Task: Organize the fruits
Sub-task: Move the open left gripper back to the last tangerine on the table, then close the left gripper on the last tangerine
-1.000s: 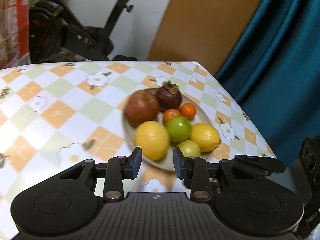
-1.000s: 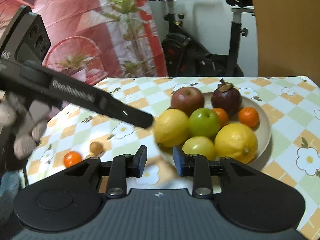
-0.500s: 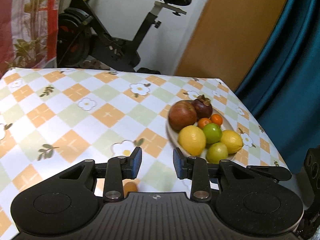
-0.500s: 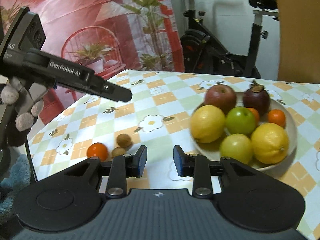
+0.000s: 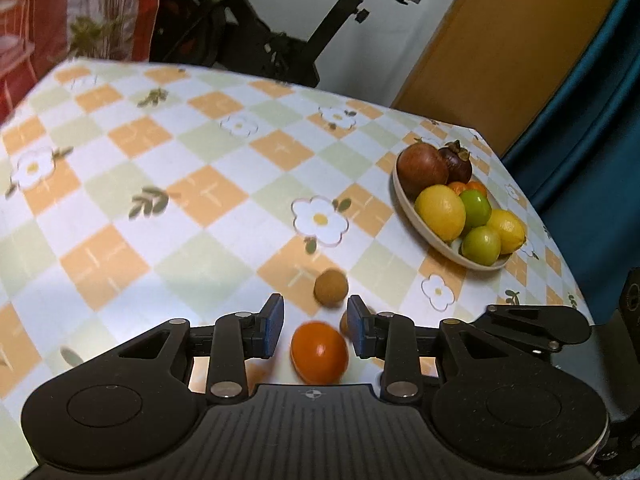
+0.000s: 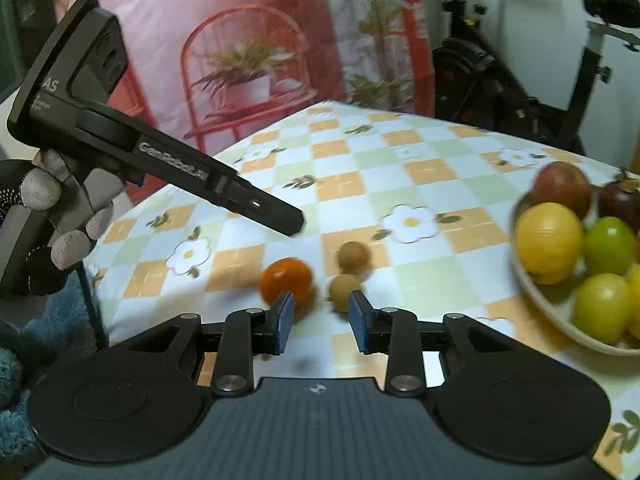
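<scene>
My left tool (image 5: 315, 330) is slightly parted and empty above an orange tangerine (image 5: 319, 351) on the checkered surface (image 5: 200, 200). My right tool (image 6: 321, 322) too, empty, near two small brown fruits (image 6: 346, 286). Fruit bowl (image 5: 416, 226) sits right.

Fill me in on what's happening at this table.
A person is sorting fruit with a hand-held gripper in each hand. A plate near the table's edge already holds lemons, green fruit, an apple and more. An orange and two small brown fruits lie loose on the checked tablecloth. The left hand-held gripper hovers over the orange, the right hand-held gripper is close by; neither holds anything.
</scene>
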Tool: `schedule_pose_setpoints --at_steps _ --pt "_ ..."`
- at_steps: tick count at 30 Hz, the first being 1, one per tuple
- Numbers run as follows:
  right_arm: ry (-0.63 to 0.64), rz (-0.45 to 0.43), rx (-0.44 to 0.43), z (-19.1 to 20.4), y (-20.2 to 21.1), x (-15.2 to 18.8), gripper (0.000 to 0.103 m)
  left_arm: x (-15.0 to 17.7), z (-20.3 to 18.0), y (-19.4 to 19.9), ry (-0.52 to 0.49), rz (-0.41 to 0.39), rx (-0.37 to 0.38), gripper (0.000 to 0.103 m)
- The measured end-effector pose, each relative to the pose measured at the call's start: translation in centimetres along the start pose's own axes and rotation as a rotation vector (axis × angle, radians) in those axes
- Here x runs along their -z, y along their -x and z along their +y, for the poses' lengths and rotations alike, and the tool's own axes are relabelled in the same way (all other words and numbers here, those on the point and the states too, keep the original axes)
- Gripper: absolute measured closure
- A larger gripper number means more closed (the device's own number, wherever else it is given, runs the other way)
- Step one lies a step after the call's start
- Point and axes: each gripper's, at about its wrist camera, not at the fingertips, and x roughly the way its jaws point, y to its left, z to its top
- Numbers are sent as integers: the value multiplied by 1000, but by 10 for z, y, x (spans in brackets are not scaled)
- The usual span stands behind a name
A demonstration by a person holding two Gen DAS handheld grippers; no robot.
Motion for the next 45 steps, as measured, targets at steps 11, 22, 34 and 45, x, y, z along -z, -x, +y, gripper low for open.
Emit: schedule_pose_setpoints --at_steps 11,22,34,45 --pt "10 72 -11 16 -33 -6 69 19 12 -7 35 28 67 65" --pt "26 102 -5 21 -47 -10 64 23 13 -13 30 49 69 65" --pt "28 96 10 22 -53 -9 61 27 6 -14 9 61 71 66" --pt "70 41 37 21 -26 -2 65 28 -27 -15 -65 52 52 66"
